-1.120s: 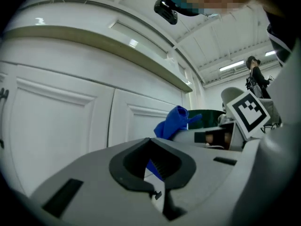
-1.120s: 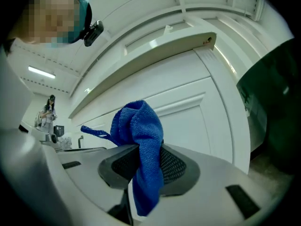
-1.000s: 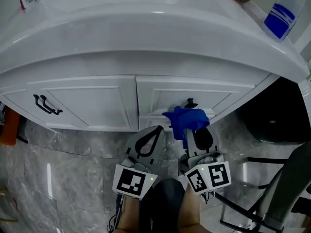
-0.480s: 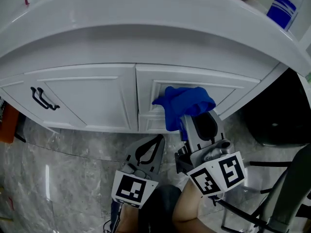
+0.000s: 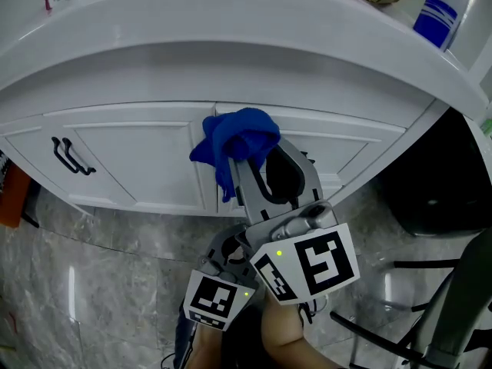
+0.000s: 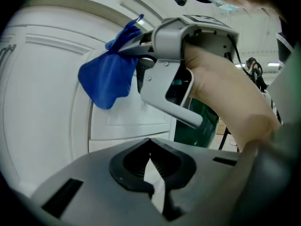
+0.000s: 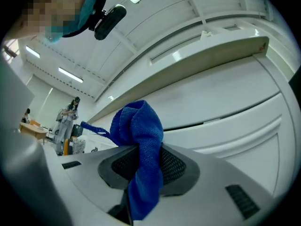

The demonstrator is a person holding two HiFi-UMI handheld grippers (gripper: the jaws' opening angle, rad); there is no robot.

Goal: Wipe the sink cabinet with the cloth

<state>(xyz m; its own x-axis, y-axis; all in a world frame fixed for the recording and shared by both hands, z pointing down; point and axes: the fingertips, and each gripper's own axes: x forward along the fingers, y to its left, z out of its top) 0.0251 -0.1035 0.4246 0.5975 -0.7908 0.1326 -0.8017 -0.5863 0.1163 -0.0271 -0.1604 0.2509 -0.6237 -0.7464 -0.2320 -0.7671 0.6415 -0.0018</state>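
A blue cloth (image 5: 232, 143) is bunched in my right gripper (image 5: 247, 154), whose jaws are shut on it. The cloth presses against the white sink cabinet (image 5: 138, 160) near the seam between its two doors, just under the counter overhang. In the right gripper view the blue cloth (image 7: 141, 145) spills out between the jaws with the cabinet front (image 7: 235, 126) close ahead. My left gripper (image 5: 231, 250) hangs lower, mostly hidden behind the right one. In the left gripper view its jaws (image 6: 150, 155) are shut with nothing in them, and the cloth (image 6: 107, 76) shows above against the door.
A black handle (image 5: 71, 160) sits on the left door. The white countertop (image 5: 231, 37) overhangs the doors, carrying a blue-and-white bottle (image 5: 437, 18). A dark bin (image 5: 442, 183) stands to the right. Grey marble floor (image 5: 92, 260) lies below.
My right gripper has carried the cloth up and leftward, from the right door's lower area to the seam near the top of the doors. The left gripper stayed low.
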